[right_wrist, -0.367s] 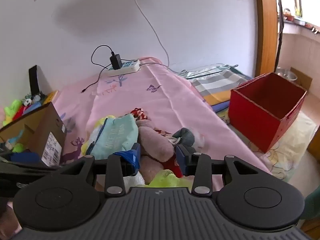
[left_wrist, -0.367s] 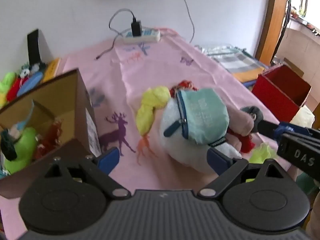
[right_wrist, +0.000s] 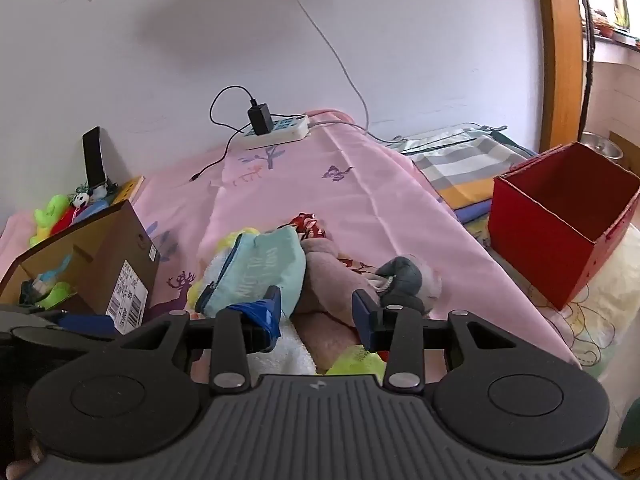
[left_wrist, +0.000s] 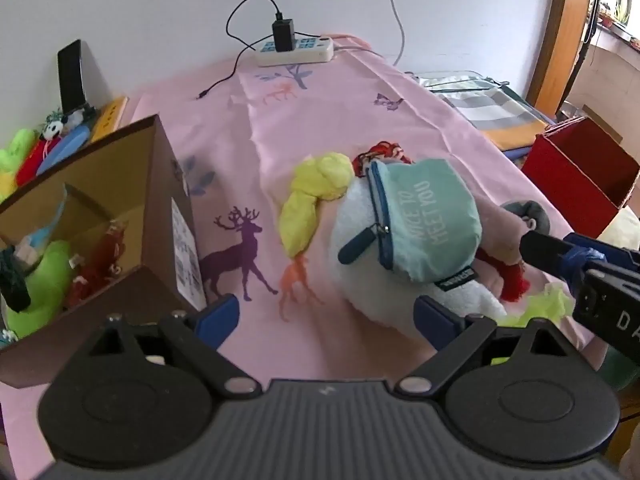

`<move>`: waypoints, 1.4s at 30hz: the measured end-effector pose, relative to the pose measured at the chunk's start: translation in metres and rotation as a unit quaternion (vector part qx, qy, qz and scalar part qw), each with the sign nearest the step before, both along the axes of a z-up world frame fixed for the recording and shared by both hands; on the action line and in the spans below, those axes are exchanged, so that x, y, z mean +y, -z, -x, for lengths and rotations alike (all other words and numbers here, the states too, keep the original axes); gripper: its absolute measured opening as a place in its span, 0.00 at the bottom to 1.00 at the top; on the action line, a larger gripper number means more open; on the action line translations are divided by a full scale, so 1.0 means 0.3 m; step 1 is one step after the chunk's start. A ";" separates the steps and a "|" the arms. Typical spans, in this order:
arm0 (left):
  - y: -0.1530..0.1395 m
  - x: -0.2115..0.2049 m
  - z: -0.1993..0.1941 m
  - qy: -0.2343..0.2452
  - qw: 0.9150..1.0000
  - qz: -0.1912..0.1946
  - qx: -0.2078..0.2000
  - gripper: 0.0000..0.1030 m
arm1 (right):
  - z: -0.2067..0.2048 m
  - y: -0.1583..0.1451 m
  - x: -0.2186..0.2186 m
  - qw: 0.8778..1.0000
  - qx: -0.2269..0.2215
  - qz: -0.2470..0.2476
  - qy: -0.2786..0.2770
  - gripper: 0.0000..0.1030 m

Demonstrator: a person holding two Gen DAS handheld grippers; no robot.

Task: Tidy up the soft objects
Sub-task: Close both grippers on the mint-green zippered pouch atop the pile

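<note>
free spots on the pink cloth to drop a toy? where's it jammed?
Free: far half of the pink cloth, between power strip and toy pile; also the deer-print strip beside the cardboard box. Jammed: the pile itself, both grippers near it.

A plain white wall (right_wrist: 360,40) stands beyond the tongs, lit evenly by daylight from the right. A pink sheet (left_wrist: 340,120) printed with deer and butterflies covers the surface ahead of the tongs. At its far edge, against the wall, lies a white power strip (left_wrist: 298,49) with a black charger (left_wrist: 283,35) plugged in and cables running up the wall. Far right of the tongs rises a wooden door frame (right_wrist: 558,60), with a window (left_wrist: 616,4) past it. Striped folded bedding (right_wrist: 460,160) lies to the right.
</note>
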State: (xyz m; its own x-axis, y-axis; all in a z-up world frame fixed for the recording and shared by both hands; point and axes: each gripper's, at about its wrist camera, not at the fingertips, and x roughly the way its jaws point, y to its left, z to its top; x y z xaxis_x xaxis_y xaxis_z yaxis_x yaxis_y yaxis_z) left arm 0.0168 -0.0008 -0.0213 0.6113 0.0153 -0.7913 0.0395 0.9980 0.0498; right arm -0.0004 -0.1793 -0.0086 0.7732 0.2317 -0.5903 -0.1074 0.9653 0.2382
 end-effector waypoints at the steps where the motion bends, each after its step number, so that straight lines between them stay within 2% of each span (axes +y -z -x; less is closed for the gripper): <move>1: 0.003 -0.001 -0.003 0.001 1.000 -0.001 0.001 0.92 | -0.005 -0.003 0.003 1.000 0.002 0.000 -0.001 0.22; 8: -0.006 0.009 -0.010 0.006 1.000 -0.009 -0.006 0.92 | -0.016 -0.017 0.027 1.000 0.002 -0.003 -0.014 0.22; 16: 0.002 0.041 -0.013 -0.006 1.000 0.002 0.001 0.92 | -0.038 -0.012 0.052 0.999 0.019 -0.021 -0.024 0.21; 25: 0.005 0.069 -0.021 -0.013 0.999 0.036 0.000 0.92 | -0.047 -0.021 0.079 0.999 0.016 -0.027 -0.038 0.21; 28: -0.004 0.083 -0.017 -0.006 0.997 0.071 -0.006 0.96 | -0.059 -0.017 0.071 0.999 0.016 -0.033 -0.034 0.21; 30: -0.015 0.084 -0.017 -0.004 0.997 0.081 -0.014 0.96 | -0.074 -0.016 0.056 0.998 0.022 -0.043 -0.029 0.21; 36: -0.041 0.049 -0.017 0.031 0.997 0.060 -0.040 0.96 | -0.108 -0.012 0.029 0.997 0.031 -0.067 -0.020 0.21; 42: -0.041 0.030 -0.041 0.058 0.995 0.068 -0.041 0.96 | -0.135 0.002 0.012 0.995 0.041 -0.083 -0.023 0.21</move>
State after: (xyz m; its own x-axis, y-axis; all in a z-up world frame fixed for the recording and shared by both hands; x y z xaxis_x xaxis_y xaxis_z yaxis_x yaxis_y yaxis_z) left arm 0.0292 0.0082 -0.0091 0.6652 -0.1625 -0.7287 0.1561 0.9847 -0.0772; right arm 0.0402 -0.1758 -0.0093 0.7104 0.3659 -0.6012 -0.1250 0.9062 0.4039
